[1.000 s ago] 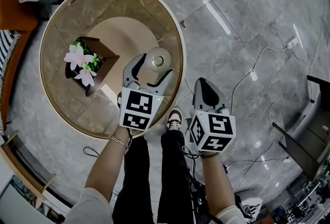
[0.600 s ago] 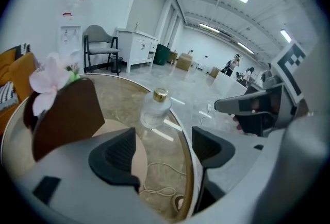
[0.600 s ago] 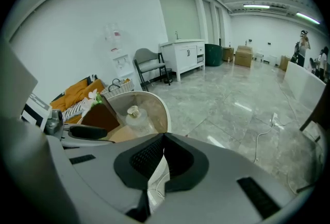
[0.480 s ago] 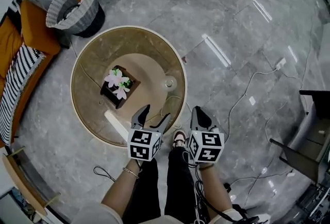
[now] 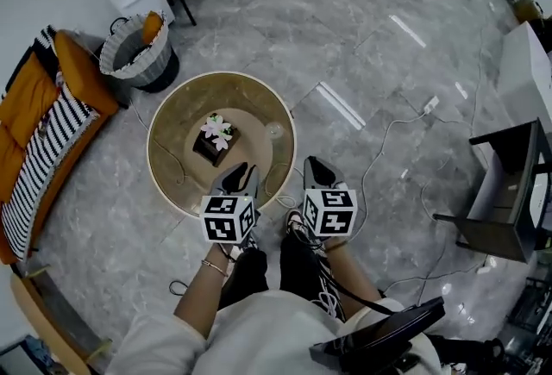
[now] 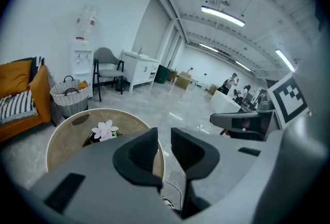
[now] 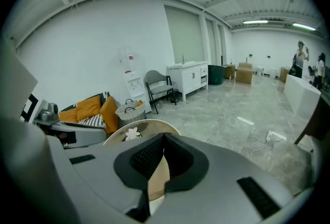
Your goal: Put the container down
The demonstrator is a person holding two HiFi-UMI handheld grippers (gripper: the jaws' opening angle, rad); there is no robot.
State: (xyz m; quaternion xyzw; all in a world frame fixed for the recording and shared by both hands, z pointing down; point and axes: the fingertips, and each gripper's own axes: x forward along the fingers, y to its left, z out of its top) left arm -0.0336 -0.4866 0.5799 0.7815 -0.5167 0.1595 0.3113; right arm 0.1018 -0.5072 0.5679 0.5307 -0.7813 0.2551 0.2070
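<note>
We're seeing the floor point(image 5: 371, 46) shining glossy & smooth, grey marble-look stone. The round table point(image 5: 172, 159) top is gleaming too, tan, prob. glass over wood. The container point(image 5: 274, 130) is looking pale & glossy; material we can't tell. The basket point(image 5: 129, 63) is showing a rough woven texture w/ cloth lining. The sofa point(image 5: 33, 99) cushions are looking like matt orange cloth, w/ a striped fabric throw point(image 5: 47, 162).

The flower box point(image 5: 214, 139) stands on the round table point(image 5: 168, 171), near its centre. The container point(image 5: 274, 130) stands on the table right of the flower box, apart from it, near the right rim. The basket point(image 5: 138, 54) stands on the floor beyond the table's far-left edge. The sofa point(image 5: 39, 136) lies left of the table. Cables point(image 5: 392, 136) lie on the floor right of the table.
</note>
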